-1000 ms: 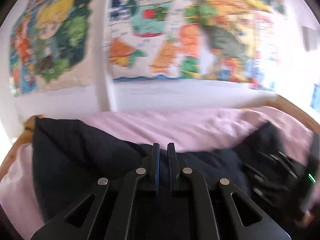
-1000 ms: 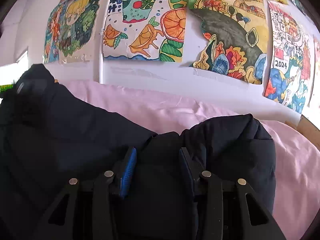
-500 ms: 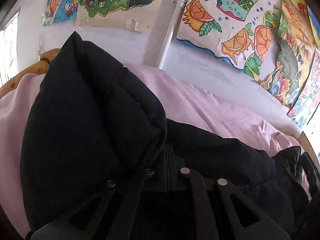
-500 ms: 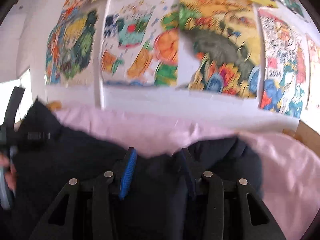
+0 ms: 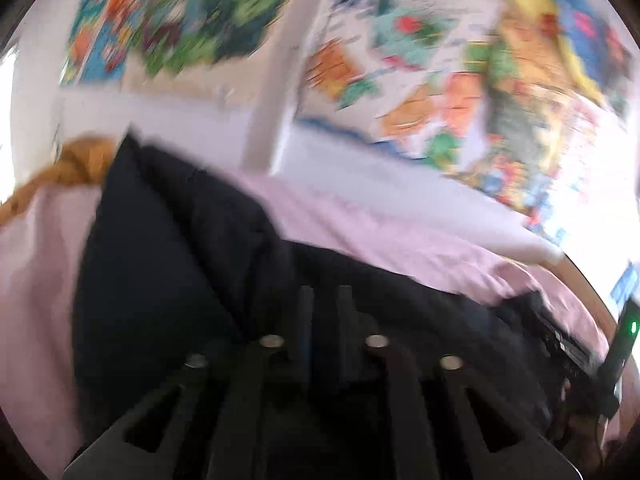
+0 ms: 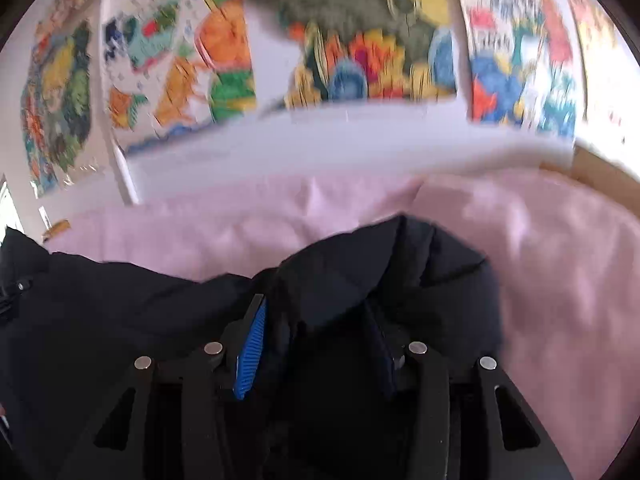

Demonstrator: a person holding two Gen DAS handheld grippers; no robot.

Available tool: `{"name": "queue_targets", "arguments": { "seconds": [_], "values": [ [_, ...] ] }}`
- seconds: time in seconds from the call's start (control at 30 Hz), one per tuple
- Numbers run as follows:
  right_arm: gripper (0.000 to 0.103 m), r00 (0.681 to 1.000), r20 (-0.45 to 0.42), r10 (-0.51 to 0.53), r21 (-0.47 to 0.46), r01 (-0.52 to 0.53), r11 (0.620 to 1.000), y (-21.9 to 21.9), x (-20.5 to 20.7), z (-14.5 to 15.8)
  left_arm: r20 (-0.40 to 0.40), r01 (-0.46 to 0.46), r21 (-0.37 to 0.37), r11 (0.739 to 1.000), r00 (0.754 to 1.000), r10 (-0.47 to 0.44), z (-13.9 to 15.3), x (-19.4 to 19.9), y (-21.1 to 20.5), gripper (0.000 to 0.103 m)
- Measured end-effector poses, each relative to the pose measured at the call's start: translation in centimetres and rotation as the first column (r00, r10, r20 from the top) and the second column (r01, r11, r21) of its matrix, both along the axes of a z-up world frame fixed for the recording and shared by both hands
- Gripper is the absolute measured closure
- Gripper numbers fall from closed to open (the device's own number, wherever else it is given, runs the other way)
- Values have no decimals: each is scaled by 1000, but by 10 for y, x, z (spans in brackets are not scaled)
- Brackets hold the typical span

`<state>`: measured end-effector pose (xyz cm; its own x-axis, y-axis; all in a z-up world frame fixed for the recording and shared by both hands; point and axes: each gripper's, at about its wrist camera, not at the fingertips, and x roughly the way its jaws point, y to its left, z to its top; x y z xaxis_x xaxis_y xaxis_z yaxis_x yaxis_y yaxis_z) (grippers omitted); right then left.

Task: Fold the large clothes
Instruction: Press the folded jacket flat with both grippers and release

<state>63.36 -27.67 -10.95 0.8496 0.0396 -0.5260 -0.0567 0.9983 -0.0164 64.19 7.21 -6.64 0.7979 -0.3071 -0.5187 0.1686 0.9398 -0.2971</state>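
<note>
A big black padded jacket lies bunched on a pink bedsheet. My left gripper has its fingers close together, shut on a fold of the jacket. In the right wrist view the jacket bulges up between the fingers of my right gripper, which stand partly apart and clamp a thick wad of it. The other gripper shows at the right edge of the left wrist view. Both views are blurred by motion.
The pink sheet covers a bed with a wooden frame. A white wall with several colourful drawings stands right behind the bed. A white pipe runs up the wall.
Both grippers keep hold of the jacket while moving. The left view has swung right. The right gripper's wad of jacket now sits lower against the sheet.
</note>
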Motion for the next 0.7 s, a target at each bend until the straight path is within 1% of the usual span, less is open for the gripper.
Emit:
{"name": "queue_targets", "arguments": {
  "seconds": [0.03,0.07,0.1,0.13,0.17,0.2,0.23,0.27,0.33,0.47,0.53,0.57,0.6,0.63,0.67,0.7],
  "values": [
    [58,997,39,64,-38,-62,997,11,-13,11,19,44,22,999,999,-44,5,-8,-7,82],
    [58,990,59,125,-83,-120,989,21,-23,15,20,85,56,995,996,-87,7,-16,-15,82],
    [58,980,59,190,-135,-181,974,33,-32,16,-3,134,100,986,991,-135,4,-21,-24,82],
    [58,967,39,251,-191,-239,952,46,-38,13,-25,161,130,978,987,-159,0,-23,-30,82],
    [58,959,18,284,-251,-271,929,57,-42,7,-58,183,191,964,983,-175,-7,-25,-39,82],
    [59,955,9,295,-308,-278,910,64,-47,0,-68,187,255,949,982,-176,-14,-27,-45,81],
    [59,955,3,297,-336,-279,900,67,-49,-6,-69,191,311,931,981,-179,-21,-29,-50,80],
    [59,955,-21,297,-347,-286,893,69,-49,-15,-75,193,327,925,981,-178,-26,-28,-52,79],
    [59,956,-38,289,-345,-284,894,70,-45,-25,-86,194,334,922,981,-175,-34,-23,-53,79],
    [59,960,-41,277,-409,-269,872,80,-46,-37,-79,187,350,918,982,-170,-49,-20,-53,79],
    [58,959,-28,282,-412,-268,871,80,-49,-32,-64,182,327,927,983,-170,-45,-26,-47,78],
    [58,958,-22,286,-394,-272,878,77,-54,-25,-73,173,305,936,985,-159,-40,-31,-43,76],
    [56,957,-29,288,-367,-278,887,73,-58,-17,-81,161,293,942,986,-143,-34,-33,-37,68],
    [50,956,-35,292,-347,-286,893,71,-63,-11,-77,152,284,947,988,-136,-29,-37,-35,56],
    [43,954,-36,299,-317,-295,902,65,-71,0,-72,150,268,952,988,-135,-22,-45,-31,50],
    [28,953,-31,303,-308,-297,904,64,-78,5,-70,149,253,956,988,-136,-15,-53,-28,42]
  ]
}}
